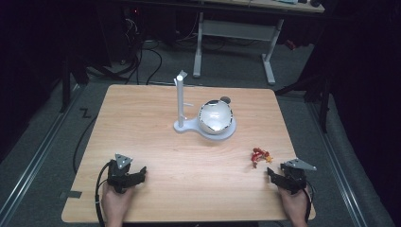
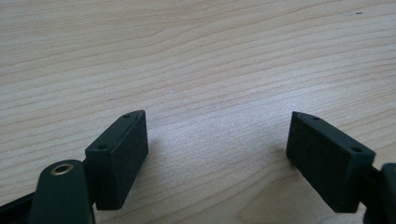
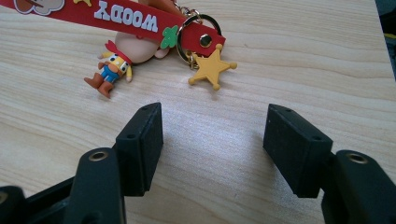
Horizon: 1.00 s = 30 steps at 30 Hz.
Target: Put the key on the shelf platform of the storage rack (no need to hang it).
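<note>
The Woody keychain lies flat on the wooden table, just ahead of my right gripper and apart from it. Its red strap carries white block letters that read "WOODY", upside down as I look along my jaws, and a small green clover shape sits at the strap's end beside the metal ring. A yellow sheriff's star hangs off that ring and points toward my jaws — it is the part of the keychain nearest to me. To the star's left lies a little cowboy figure in a yellow shirt, blue trousers and brown boots, with a pale rounded piece behind it under the strap. A corner of a white and brown charm shows at the strap's far end; I cannot tell what it is.

My right gripper is released, its jaws spread with bare wood between them. In the high view the keychain sits near the table's right front, just left of and beyond that gripper.

Well beyond the keychain, toward the table's middle, stands a white stand with an upright post, and a shiny metal bowl rests on its base.

My left gripper is far to the keychain's left, near the front edge — jaws wide apart, over bare wood.
</note>
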Motion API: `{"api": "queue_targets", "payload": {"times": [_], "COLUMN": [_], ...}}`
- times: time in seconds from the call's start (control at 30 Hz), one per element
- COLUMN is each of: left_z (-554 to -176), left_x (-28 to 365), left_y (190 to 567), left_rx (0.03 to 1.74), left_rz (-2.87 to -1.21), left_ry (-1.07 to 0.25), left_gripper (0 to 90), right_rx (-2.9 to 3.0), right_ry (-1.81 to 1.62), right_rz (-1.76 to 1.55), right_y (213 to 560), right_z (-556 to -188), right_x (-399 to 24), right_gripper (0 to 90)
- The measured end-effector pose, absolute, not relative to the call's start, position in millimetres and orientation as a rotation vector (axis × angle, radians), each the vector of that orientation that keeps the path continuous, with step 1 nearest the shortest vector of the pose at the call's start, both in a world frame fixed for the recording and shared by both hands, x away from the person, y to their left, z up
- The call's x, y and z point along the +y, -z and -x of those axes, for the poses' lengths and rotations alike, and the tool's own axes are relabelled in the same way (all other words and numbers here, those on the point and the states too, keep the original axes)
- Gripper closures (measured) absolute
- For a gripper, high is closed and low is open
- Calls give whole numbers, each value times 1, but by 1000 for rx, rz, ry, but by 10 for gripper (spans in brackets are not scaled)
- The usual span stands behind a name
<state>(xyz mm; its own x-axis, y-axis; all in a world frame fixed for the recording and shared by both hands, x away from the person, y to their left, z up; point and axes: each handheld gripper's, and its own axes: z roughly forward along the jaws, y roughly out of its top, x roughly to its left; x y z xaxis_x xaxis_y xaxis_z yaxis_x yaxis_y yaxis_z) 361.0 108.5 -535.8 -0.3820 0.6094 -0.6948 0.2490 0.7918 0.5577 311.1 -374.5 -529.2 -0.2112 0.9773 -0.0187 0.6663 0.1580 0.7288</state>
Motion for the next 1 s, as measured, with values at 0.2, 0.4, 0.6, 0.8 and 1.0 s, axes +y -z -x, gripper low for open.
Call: {"api": "queue_targets", "payload": {"times": [0.2, 0.4, 0.6, 0.8, 1.0], "left_z": [-361, -361, -361, -361, -361], "left_x": [109, 109, 109, 109, 109], "left_y": [536, 536, 536, 536, 536], "left_rx": [1967, 1970, 1963, 1963, 1963], "left_rz": [-645, -643, -650, -651, -651], "left_ry": [-450, -447, -448, -449, -449], "left_gripper": [210, 210, 214, 214, 213], "right_rx": [1944, 1945, 1946, 1946, 1951], "right_ry": [-823, -824, -824, -822, -825], "right_rz": [-1561, -1559, -1559, -1558, -1548], "right_y": [529, 529, 529, 529, 529], "right_z": [-311, -311, -311, -311, -312], "right_x": [-374, -374, -374, -374, -374], "right_gripper": [376, 375, 373, 374, 382]}}
